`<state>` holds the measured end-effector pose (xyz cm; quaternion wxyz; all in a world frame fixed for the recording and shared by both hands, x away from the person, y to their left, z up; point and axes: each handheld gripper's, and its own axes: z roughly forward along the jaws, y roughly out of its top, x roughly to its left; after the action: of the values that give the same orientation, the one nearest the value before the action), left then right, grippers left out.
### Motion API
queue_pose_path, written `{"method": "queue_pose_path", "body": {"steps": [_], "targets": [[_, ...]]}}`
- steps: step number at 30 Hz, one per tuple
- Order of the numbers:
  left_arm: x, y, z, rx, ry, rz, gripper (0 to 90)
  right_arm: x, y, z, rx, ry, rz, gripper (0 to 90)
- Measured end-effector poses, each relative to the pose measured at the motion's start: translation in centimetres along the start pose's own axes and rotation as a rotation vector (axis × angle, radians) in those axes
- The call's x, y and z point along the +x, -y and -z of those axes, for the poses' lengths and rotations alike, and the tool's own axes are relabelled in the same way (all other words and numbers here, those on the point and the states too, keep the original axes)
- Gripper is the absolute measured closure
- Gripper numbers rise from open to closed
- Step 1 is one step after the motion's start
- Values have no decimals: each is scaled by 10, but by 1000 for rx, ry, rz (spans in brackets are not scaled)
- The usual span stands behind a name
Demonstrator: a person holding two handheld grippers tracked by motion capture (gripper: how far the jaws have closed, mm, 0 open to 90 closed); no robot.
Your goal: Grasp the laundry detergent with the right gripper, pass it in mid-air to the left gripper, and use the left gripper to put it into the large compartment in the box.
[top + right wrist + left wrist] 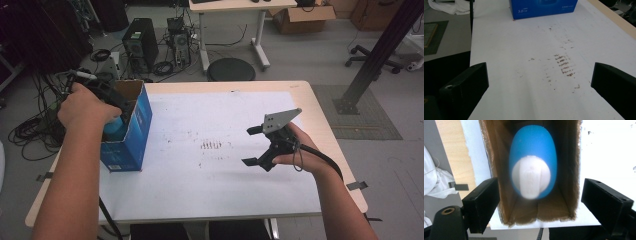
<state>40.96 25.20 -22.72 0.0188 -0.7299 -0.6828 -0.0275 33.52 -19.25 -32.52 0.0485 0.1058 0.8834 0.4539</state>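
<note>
Left gripper gapes above blue bottle — upright in box (white cap up).

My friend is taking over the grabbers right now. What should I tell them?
Left gripper: open, above the open top of the blue box, jaws either side of it, holding nothing.
Right gripper: open, empty, above the white sheet with reddish marks.
Blue bottle with its white cap sits inside the box, ungripped.
Likely left to do: grip the bottle, possibly lift it out.
</note>
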Motion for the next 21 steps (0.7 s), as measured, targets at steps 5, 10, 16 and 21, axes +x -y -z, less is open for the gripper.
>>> {"method": "queue_pose_path", "body": {"steps": [5,10,16,21], "targets": [[-4,5,12,-8,-22,-9,115,2,-4,3,0,0,10,14],[-12,10,25,-18,-33,-31,74,4,-9,8,0,2,21,14],[-30,13,42,-28,-33,-102,9,5,-15,14,0,9,33,14],[-50,13,56,-58,-25,-190,2,6,-19,18,6,14,40,14]]}}
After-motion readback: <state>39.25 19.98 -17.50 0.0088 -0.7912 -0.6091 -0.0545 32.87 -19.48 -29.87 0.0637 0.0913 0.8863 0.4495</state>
